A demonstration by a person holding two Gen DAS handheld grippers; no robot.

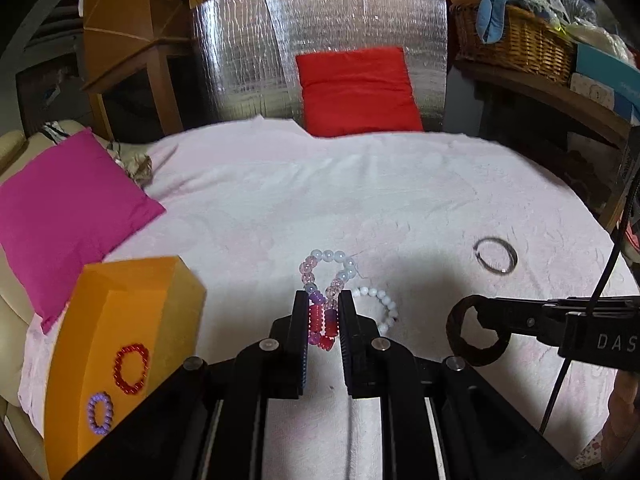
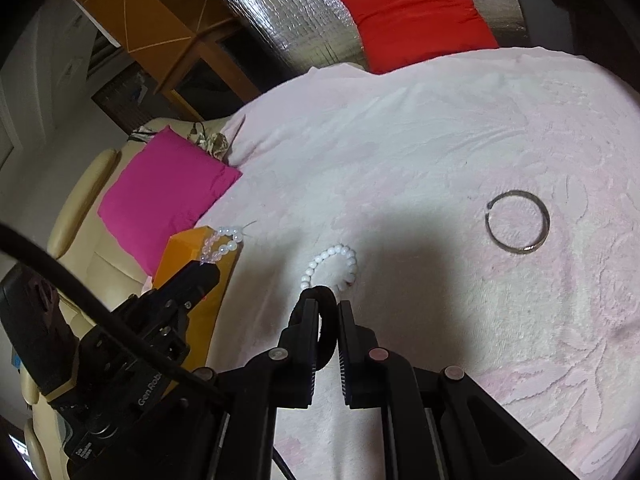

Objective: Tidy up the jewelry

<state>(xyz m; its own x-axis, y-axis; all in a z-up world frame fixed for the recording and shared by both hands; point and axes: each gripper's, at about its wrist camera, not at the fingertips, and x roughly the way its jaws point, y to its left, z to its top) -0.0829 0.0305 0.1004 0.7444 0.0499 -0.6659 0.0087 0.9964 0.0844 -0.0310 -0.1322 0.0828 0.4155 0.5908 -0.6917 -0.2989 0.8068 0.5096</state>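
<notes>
Pink blanket (image 2: 440, 140), left gripper (image 1: 324, 316) clamping beaded bracelet (image 1: 326, 276), right gripper (image 2: 328, 316), "GenRob" lettering, pinching dark ring (image 2: 326, 320).

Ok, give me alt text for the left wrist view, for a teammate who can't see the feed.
The left gripper is shut on a beaded bracelet of clear, purple and red beads above a pale pink blanket. To its left an orange box holds a red bracelet and a purple bracelet; to its right the right gripper holds a dark ring.

"DAS" on the right gripper (image 1: 476, 326) body, "GenRob" on the left gripper (image 2: 208, 272) body
</notes>
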